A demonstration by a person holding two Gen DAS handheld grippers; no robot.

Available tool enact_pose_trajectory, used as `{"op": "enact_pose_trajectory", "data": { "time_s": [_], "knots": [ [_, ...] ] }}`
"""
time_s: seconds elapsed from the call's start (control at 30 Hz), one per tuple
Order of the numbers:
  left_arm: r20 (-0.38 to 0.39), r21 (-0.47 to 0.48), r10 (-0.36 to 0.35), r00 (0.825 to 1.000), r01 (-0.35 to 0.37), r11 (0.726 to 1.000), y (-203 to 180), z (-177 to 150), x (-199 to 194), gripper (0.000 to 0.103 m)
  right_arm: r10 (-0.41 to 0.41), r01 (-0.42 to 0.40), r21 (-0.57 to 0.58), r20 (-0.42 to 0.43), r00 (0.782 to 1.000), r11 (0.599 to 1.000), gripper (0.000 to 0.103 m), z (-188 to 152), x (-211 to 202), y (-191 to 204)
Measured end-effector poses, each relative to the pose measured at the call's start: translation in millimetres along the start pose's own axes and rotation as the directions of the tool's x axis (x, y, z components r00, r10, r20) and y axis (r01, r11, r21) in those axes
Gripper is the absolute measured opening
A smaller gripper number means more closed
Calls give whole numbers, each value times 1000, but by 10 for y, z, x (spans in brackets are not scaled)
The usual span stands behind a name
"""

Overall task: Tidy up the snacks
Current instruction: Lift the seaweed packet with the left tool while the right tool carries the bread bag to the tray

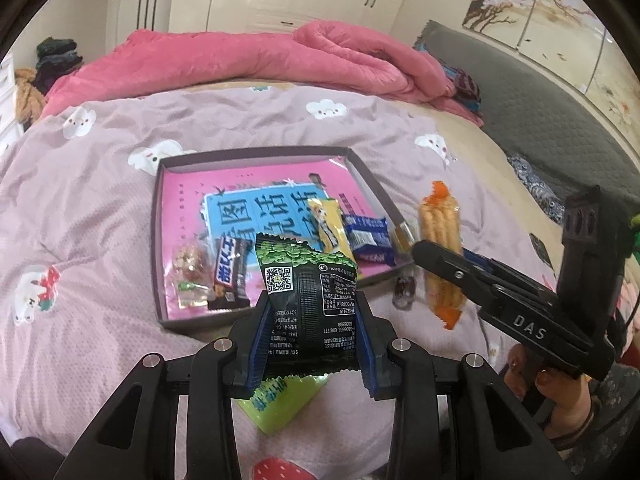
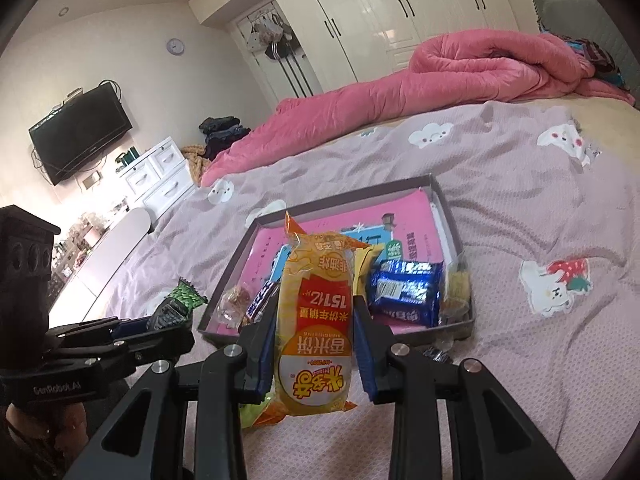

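Note:
A shallow grey box (image 1: 157, 216) with a pink book inside lies on the bed and also shows in the right wrist view (image 2: 440, 196). It holds a Snickers bar (image 1: 232, 276), a nut snack (image 1: 190, 268), a yellow bar (image 1: 330, 224) and blue cookie packs (image 1: 368, 236). My left gripper (image 1: 314, 332) is shut on a black-and-green snack packet (image 1: 308, 300), held above the box's near edge. My right gripper (image 2: 316, 344) is shut on a yellow rice-cracker pack (image 2: 316, 320), held right of the box in the left wrist view (image 1: 440, 248).
A light green packet (image 1: 280, 404) lies on the lilac bedsheet (image 1: 80, 220) under my left gripper. A small dark wrapped sweet (image 1: 404, 292) lies just outside the box's near right corner. A pink duvet (image 1: 248, 60) is heaped at the far side of the bed.

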State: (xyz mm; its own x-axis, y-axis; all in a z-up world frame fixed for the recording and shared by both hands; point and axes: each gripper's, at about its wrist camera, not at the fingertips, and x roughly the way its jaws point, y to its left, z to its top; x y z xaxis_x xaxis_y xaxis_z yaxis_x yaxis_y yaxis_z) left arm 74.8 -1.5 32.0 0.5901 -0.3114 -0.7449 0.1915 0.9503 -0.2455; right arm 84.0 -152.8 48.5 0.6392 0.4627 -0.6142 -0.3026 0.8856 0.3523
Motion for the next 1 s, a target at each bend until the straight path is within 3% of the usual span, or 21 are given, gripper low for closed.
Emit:
{"op": "enact_pose_trajectory", "data": {
  "time_s": [1.0],
  "knots": [
    [25,-102,38,999,-35,994,387,281,281,39,-44,43,3,82,996,999,34,286,40,-187]
  ]
}}
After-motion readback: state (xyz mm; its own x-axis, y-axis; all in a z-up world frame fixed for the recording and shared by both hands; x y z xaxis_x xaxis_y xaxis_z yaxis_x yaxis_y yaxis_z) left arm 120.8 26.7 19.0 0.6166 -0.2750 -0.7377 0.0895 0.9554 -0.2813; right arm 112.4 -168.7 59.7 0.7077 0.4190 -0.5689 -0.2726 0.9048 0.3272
